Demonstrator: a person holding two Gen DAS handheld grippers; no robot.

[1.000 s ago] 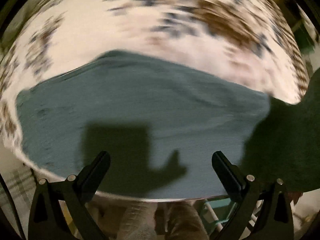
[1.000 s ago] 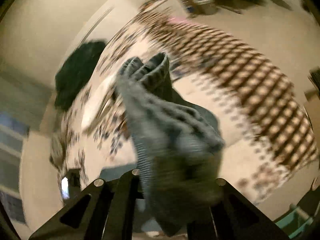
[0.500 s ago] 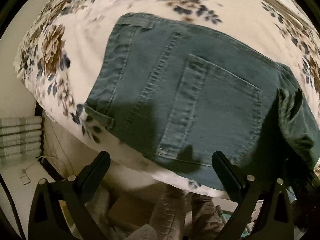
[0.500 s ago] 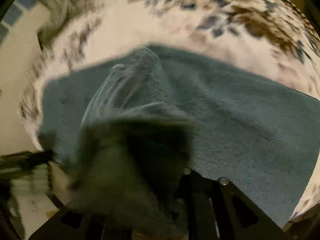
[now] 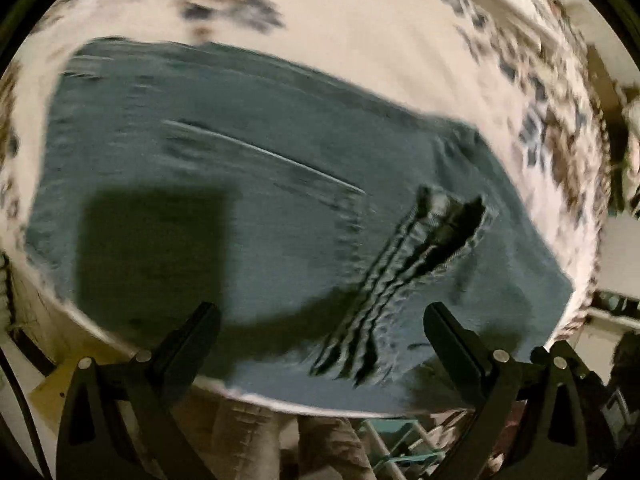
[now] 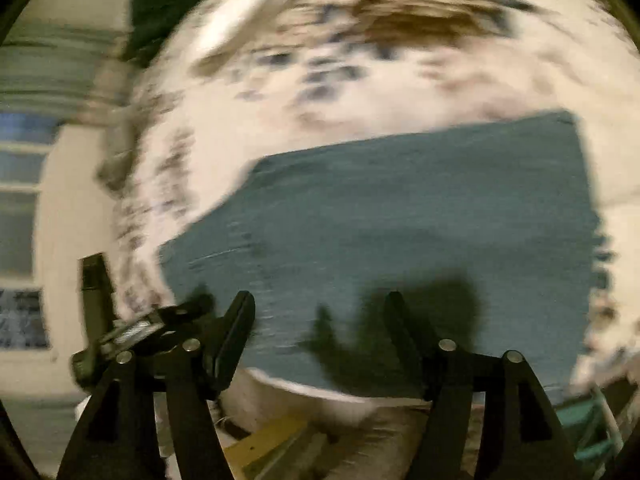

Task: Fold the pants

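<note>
The blue-green denim pants (image 5: pixel 280 208) lie folded flat on the floral bedspread (image 5: pixel 380 40) near the bed's front edge. In the left wrist view my left gripper (image 5: pixel 320 320) is open and empty above their near edge, and the right gripper (image 5: pixel 444 220) shows blurred over the right part of the pants. In the right wrist view the pants (image 6: pixel 420 220) fill the middle and my right gripper (image 6: pixel 320 312) is open and empty just above them. Both views are motion-blurred.
The bed's front edge (image 5: pixel 280 396) runs just beyond my fingertips. The person's legs (image 5: pixel 280 440) stand below it. A teal frame (image 5: pixel 400 448) sits on the floor at the right. The left gripper's body (image 6: pixel 140 332) shows at lower left in the right wrist view.
My right gripper has let go of the bunched pant leg it carried and is open. The folded part now lies flat on the pants. Both views shifted.
</note>
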